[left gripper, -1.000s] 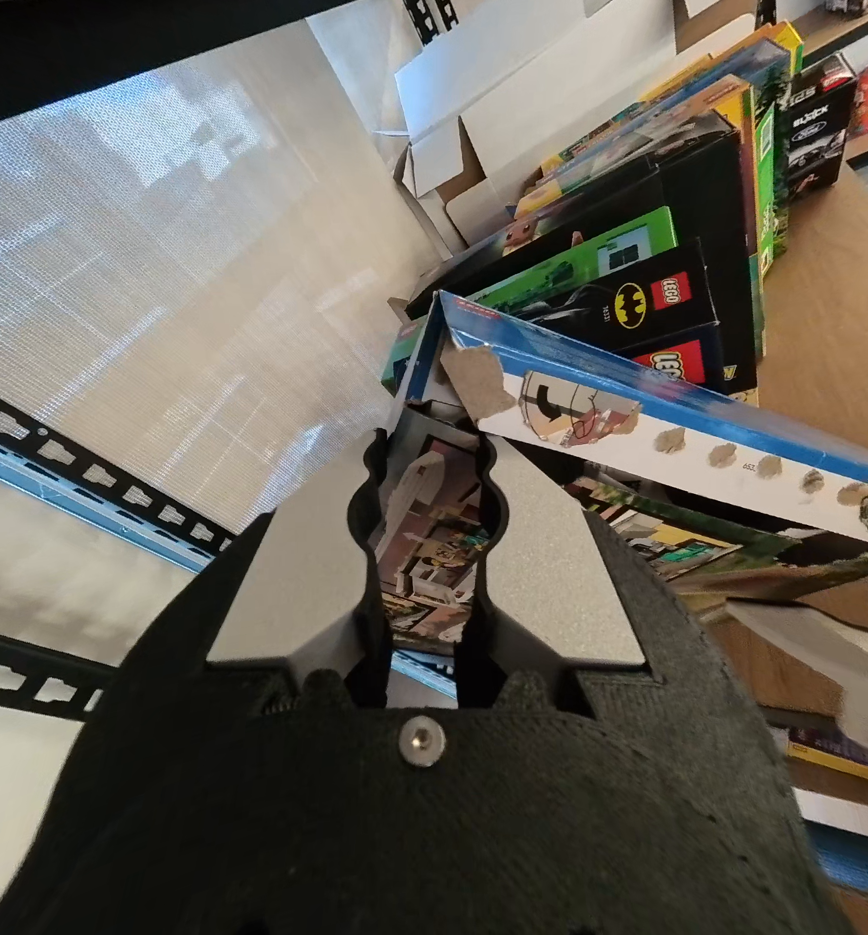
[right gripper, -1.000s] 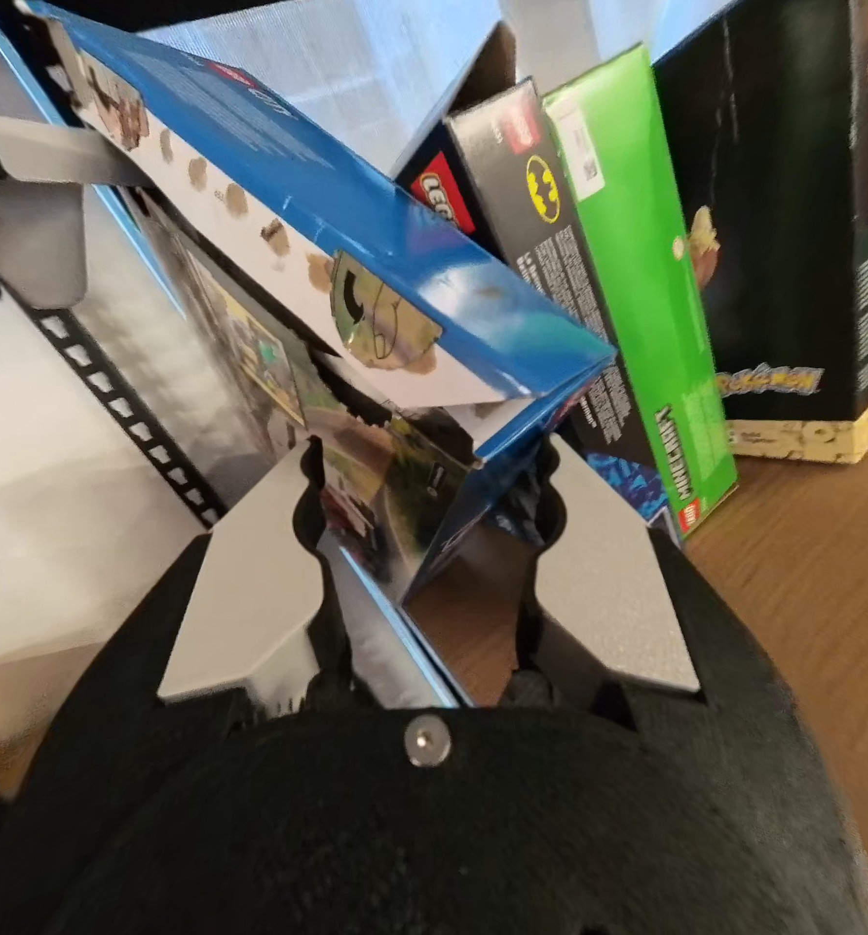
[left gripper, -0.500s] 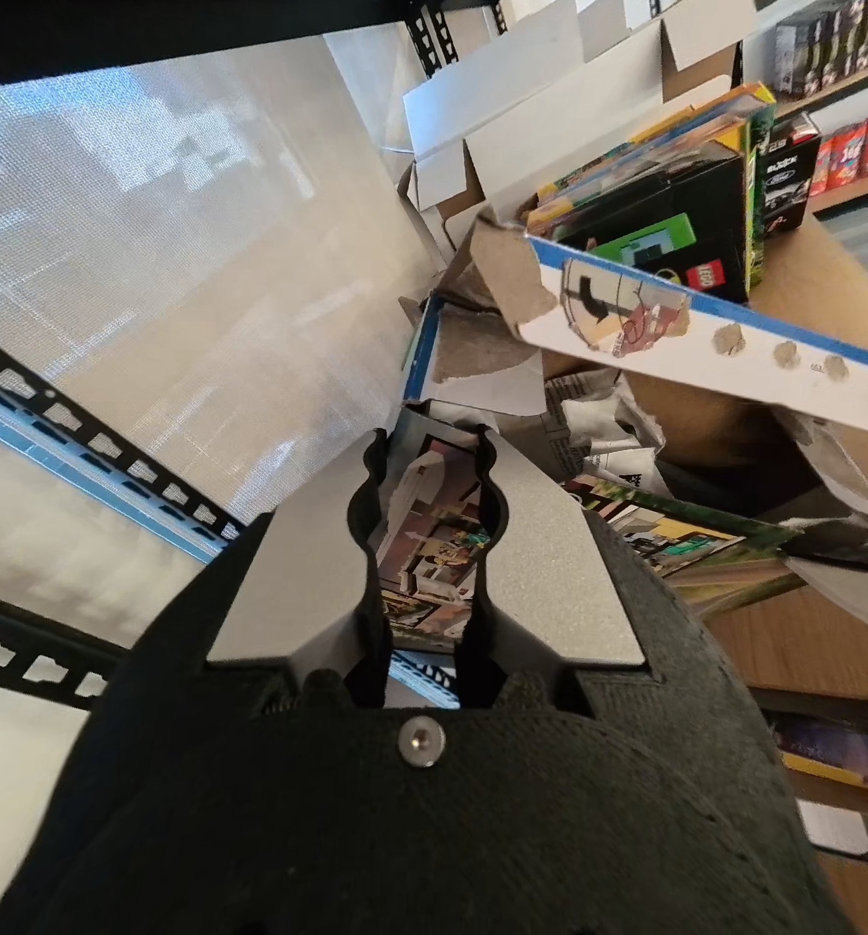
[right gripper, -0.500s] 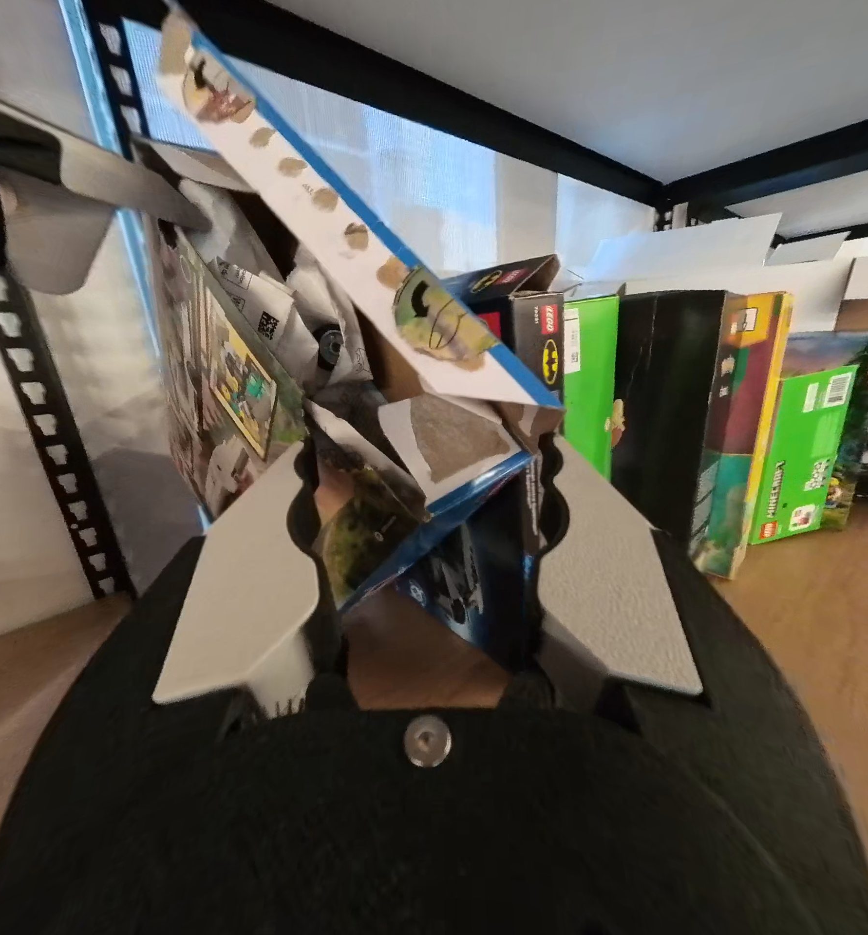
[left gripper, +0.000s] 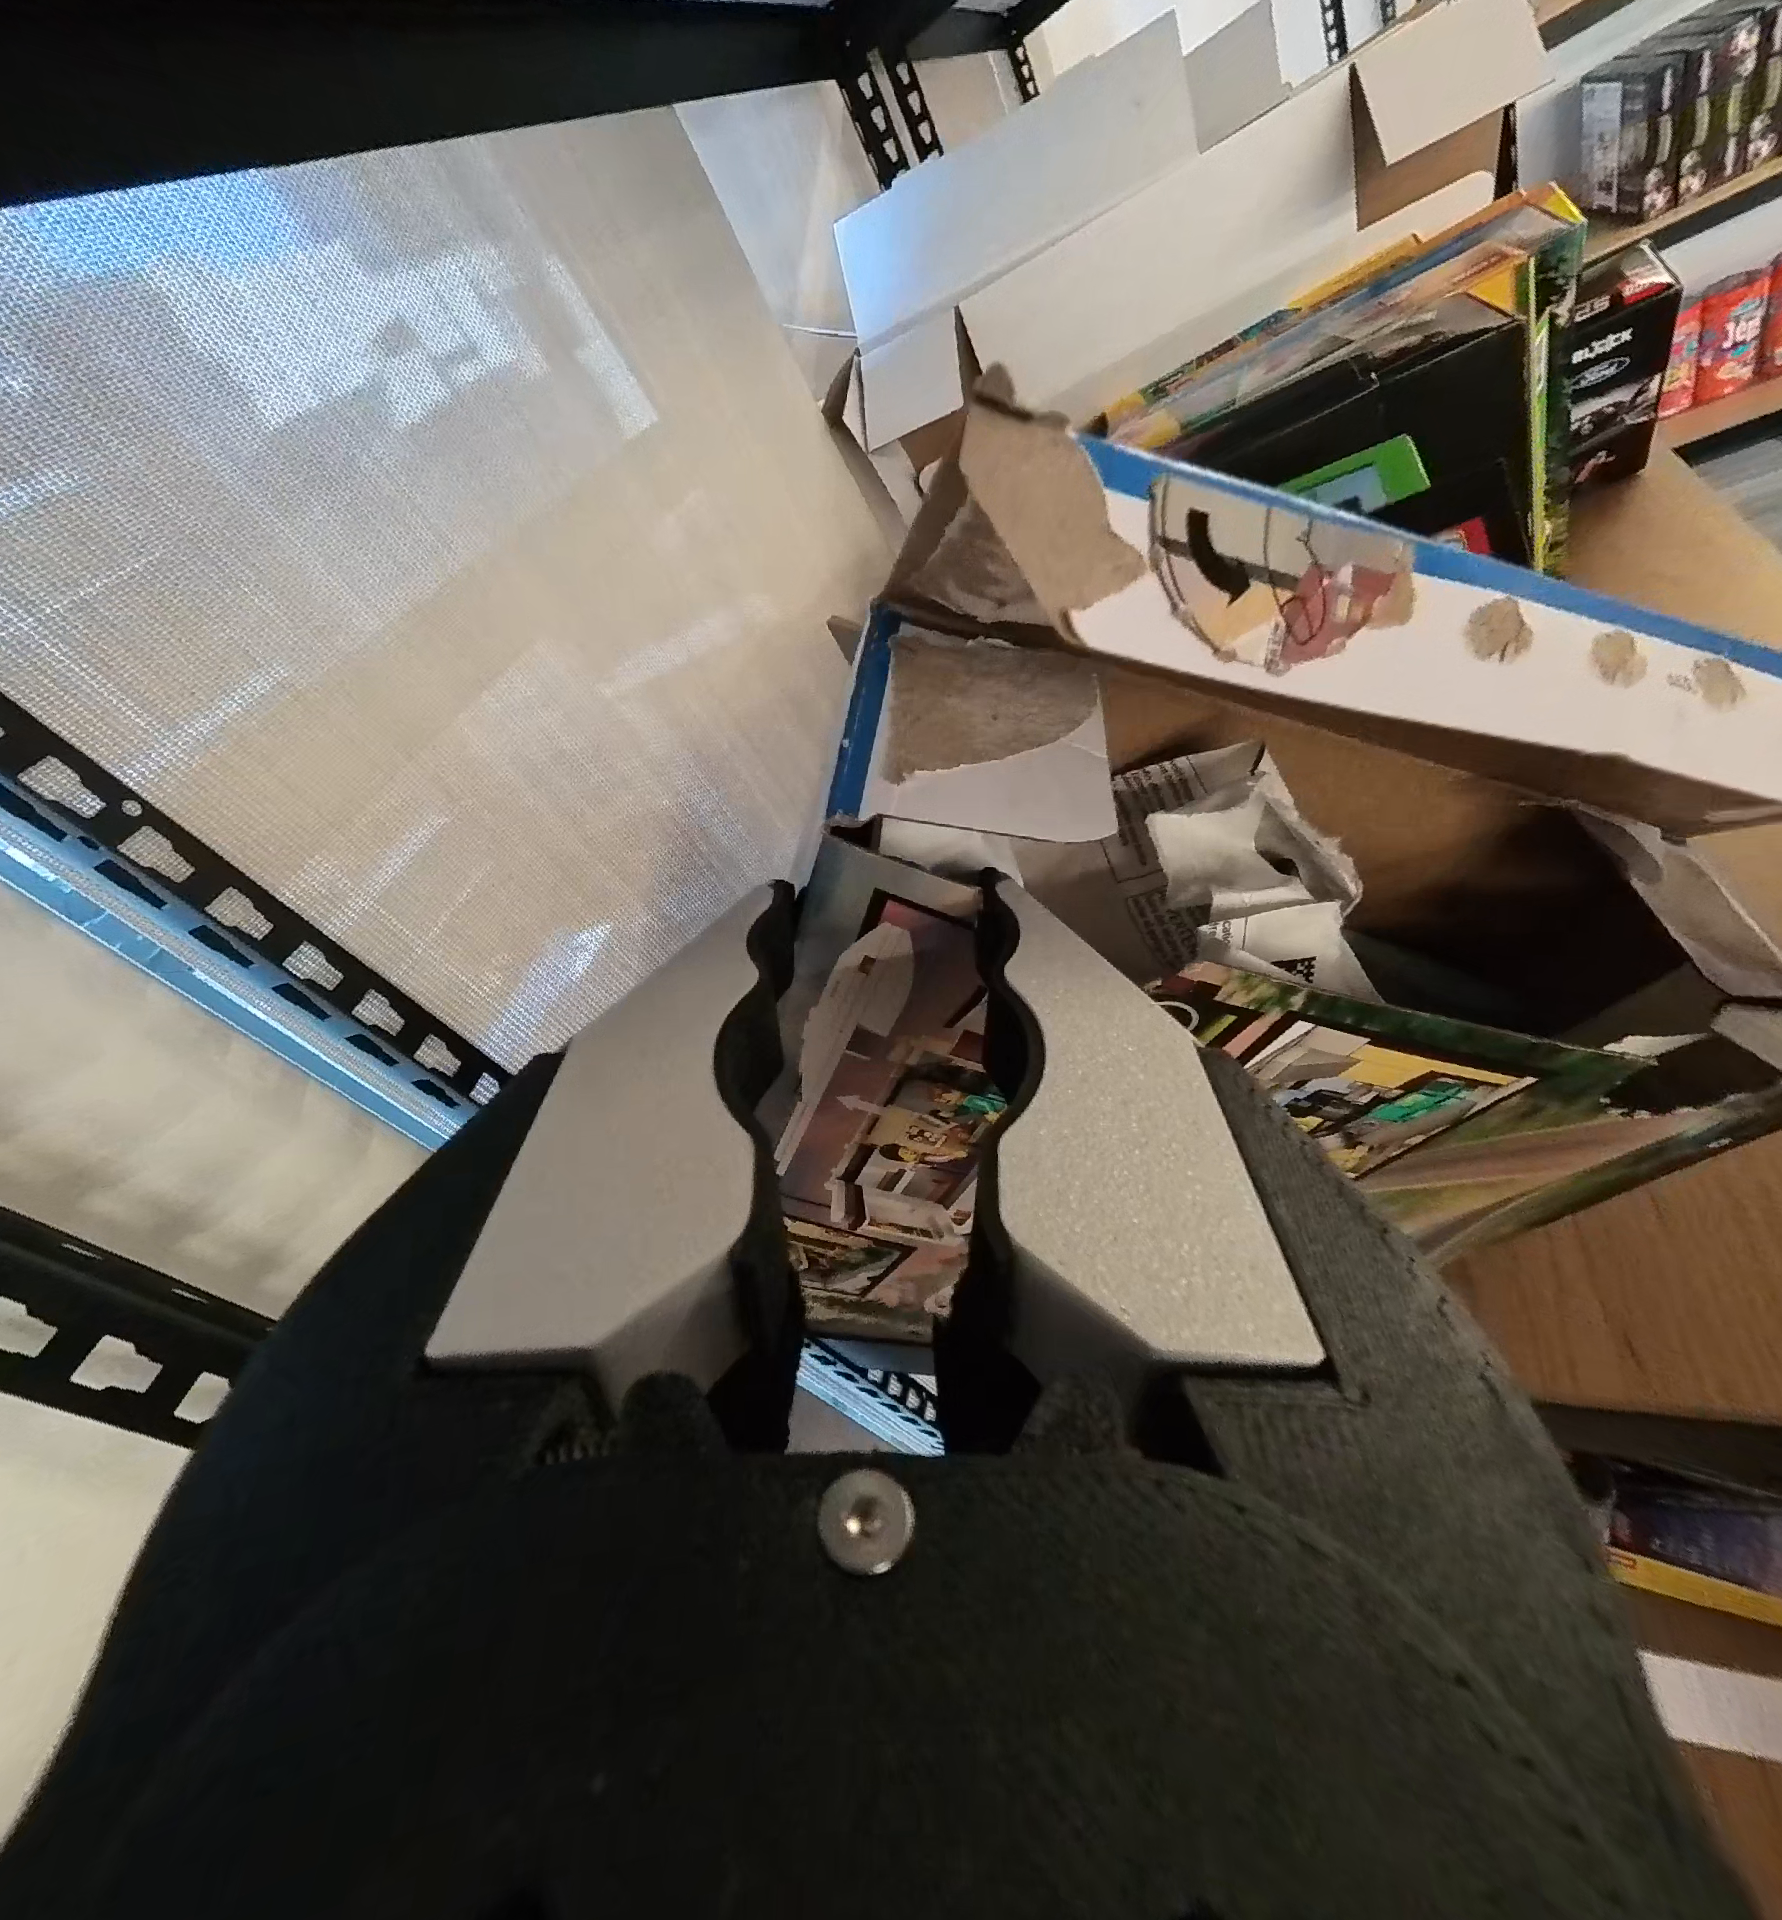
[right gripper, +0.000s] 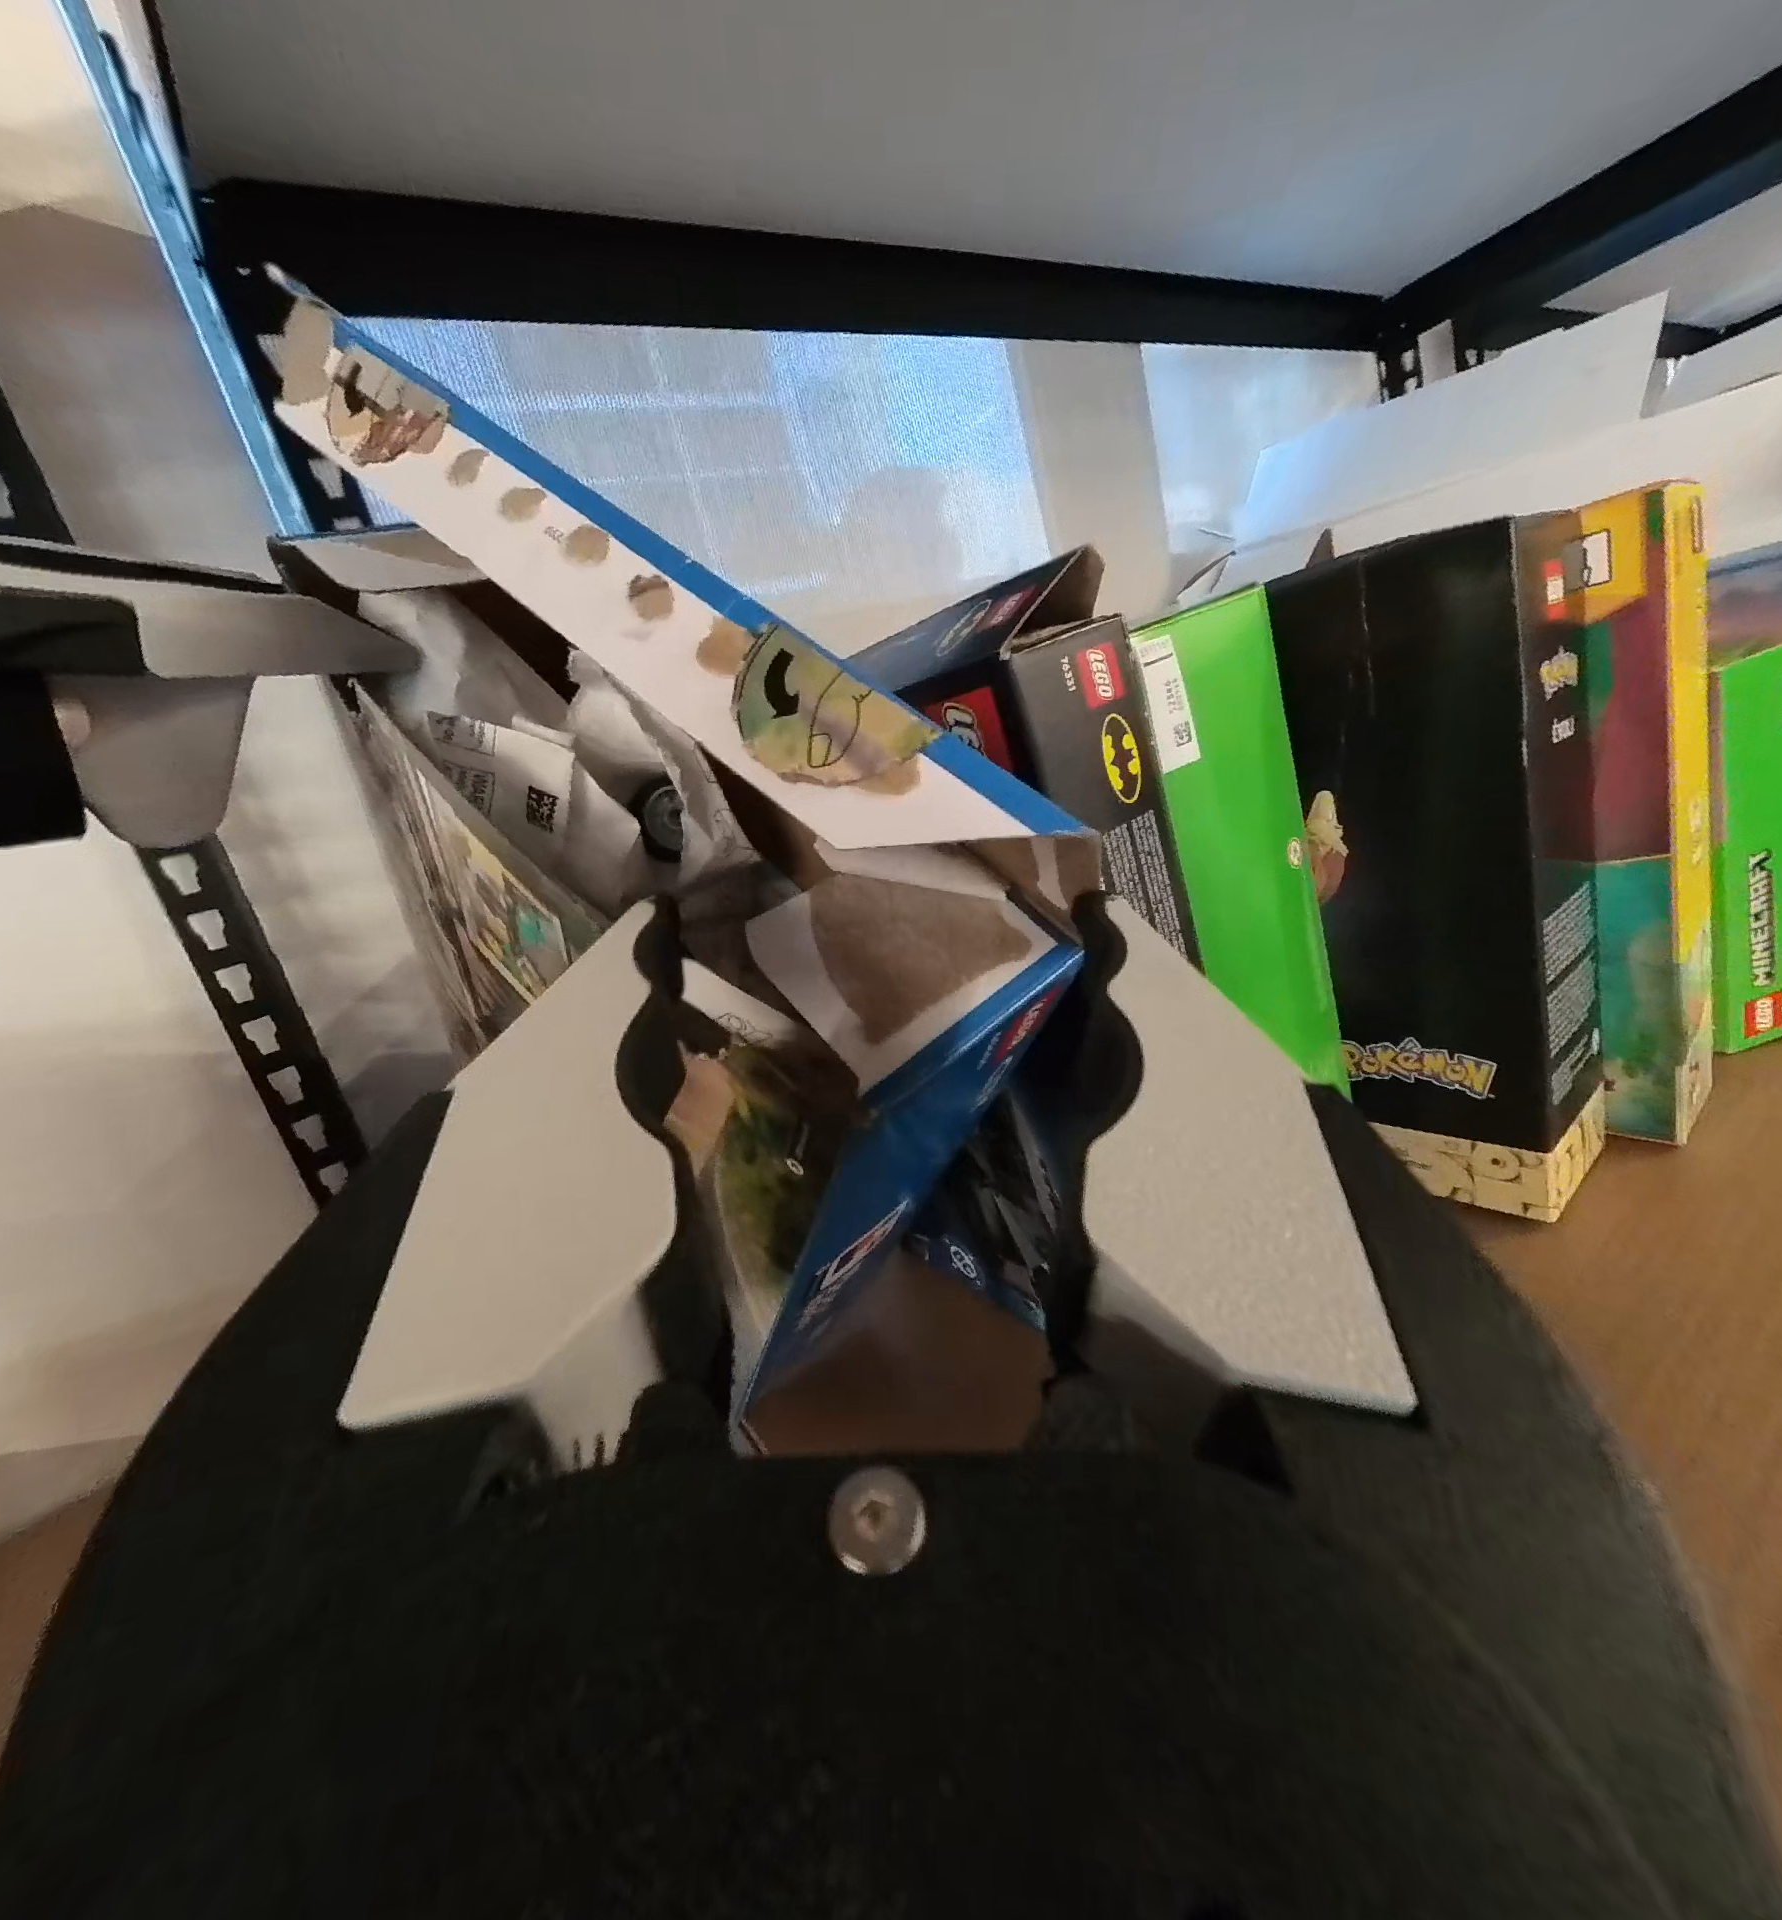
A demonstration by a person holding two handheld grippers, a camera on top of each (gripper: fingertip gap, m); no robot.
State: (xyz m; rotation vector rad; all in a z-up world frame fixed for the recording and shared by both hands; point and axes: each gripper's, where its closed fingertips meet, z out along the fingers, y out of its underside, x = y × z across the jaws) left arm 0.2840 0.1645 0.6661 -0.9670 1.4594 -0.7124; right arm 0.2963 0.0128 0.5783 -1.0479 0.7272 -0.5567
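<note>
Both tongs are squeezing the torn blue box point(right gripper: 928, 1143), left tongs point(left gripper: 882, 914) at nine o'clock, right tongs point(right gripper: 871, 925) at six.

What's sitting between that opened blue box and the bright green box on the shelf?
In the right wrist view, a black upright carton with a yellow bat emblem stands between the torn-open blue cardboard box and the bright green upright carton.

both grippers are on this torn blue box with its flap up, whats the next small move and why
Probably ease the top flap a little farther back. The left hand-held gripper pinches one end of the blue box and the right hand-held gripper straddles the other corner, so it looks steady. The flap still slants over the paper bags inside, partly covering them.
</note>
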